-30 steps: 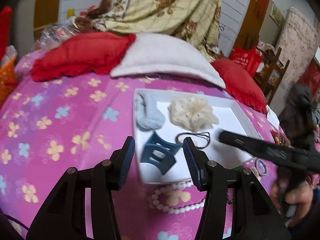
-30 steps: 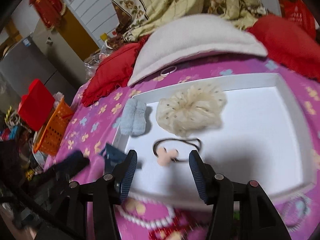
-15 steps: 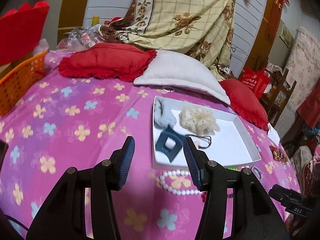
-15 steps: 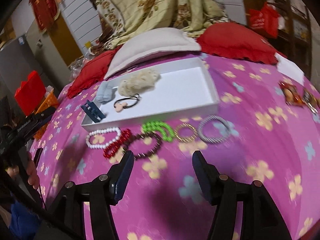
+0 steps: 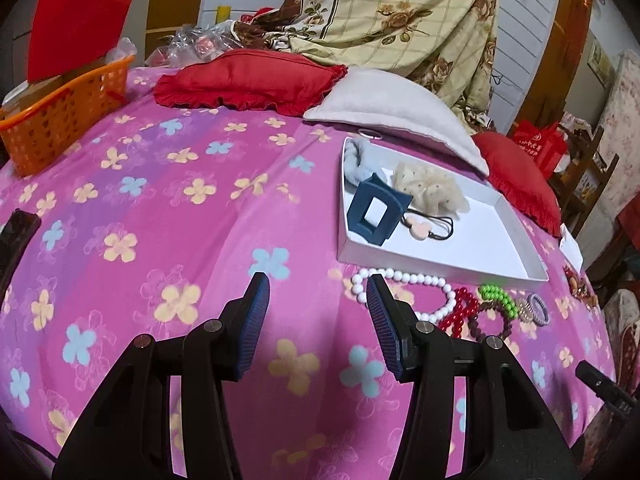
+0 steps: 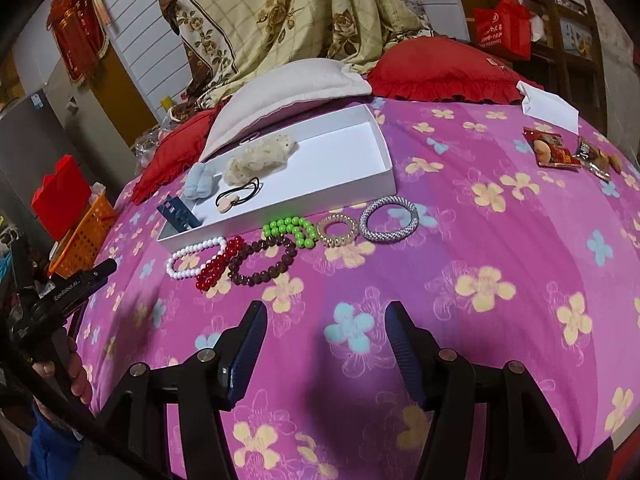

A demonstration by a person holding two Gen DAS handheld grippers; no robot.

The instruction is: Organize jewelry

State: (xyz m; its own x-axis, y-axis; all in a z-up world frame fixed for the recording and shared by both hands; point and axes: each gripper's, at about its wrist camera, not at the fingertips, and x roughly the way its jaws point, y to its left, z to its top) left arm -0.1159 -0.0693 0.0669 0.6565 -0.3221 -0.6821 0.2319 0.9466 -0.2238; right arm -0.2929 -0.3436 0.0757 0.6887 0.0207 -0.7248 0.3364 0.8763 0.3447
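A white tray point(image 5: 440, 267) point(image 6: 300, 205) lies on the pink flowered bedspread. In it are a blue claw clip point(image 5: 376, 216) point(image 6: 178, 214), a light blue scrunchie point(image 5: 356, 160), a cream scrunchie point(image 5: 432, 192) and a black hair tie with a pink charm point(image 5: 424, 232). Before the tray lies a row of bracelets: white pearl point(image 6: 192, 260), red point(image 6: 218, 266), brown point(image 6: 264, 264), green point(image 6: 292, 230), gold point(image 6: 338, 230) and silver point(image 6: 388, 220). My left gripper point(image 5: 316, 280) is open and empty, left of the pearl bracelet. My right gripper point(image 6: 326, 308) is open and empty, short of the row.
An orange basket point(image 5: 60, 120) with a red box stands at the bed's far left. Red pillows point(image 5: 248, 80) and a white pillow point(image 5: 392, 104) lie behind the tray. Snack packets point(image 6: 556, 148) and a white paper point(image 6: 552, 108) lie at the right. A hand point(image 6: 76, 376) holds the left gripper.
Both grippers have drawn back from over the tray toward the bed's near side. The bracelets have come into the right wrist view. The right jaws stand slightly wider.
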